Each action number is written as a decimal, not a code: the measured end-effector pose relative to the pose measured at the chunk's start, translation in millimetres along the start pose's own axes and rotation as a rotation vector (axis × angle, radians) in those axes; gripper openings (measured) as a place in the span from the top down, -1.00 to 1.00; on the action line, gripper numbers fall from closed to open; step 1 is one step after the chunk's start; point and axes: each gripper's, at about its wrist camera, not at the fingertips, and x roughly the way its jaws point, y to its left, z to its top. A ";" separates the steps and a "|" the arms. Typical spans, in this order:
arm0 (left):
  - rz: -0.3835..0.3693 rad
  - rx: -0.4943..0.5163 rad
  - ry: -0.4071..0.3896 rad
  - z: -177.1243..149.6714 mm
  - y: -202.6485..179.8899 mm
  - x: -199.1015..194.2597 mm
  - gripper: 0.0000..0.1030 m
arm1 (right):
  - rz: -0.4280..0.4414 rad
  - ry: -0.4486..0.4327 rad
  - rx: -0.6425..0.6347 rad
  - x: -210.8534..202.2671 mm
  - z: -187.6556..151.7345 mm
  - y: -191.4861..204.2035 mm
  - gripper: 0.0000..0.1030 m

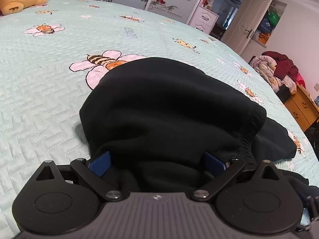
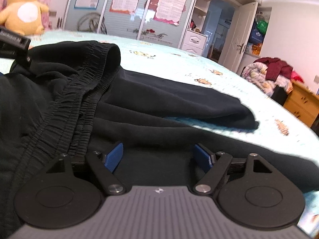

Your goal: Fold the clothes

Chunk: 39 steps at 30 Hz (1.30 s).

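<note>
Black trousers [image 1: 169, 103] lie on the bed, folded into a thick bundle. In the left wrist view their cloth drapes over and between the wide-apart fingers of my left gripper [image 1: 156, 159]. It hides the fingertips, and only the blue pads [image 1: 99, 164] show. In the right wrist view the elastic waistband [image 2: 85, 91] runs up to the left and a flat trouser leg [image 2: 179, 99] stretches to the right. My right gripper [image 2: 158, 155] stands open low over the black cloth, its blue pads [image 2: 114, 156] apart and pressing on nothing.
The mint bedspread [image 1: 49, 79] printed with bees covers the bed. A yellow plush toy [image 2: 24, 14] sits at the far left edge. Beyond the bed stand a sliding-door wardrobe [image 2: 119, 10] and white drawers [image 1: 203, 20]. A heap of clothes [image 1: 279, 69] and a wooden cabinet [image 1: 303, 107] are at the right.
</note>
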 end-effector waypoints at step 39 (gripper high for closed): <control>0.030 0.029 0.029 -2.0 0.7 16.1 -1.00 | 0.413 0.138 0.231 104.7 108.4 49.8 0.43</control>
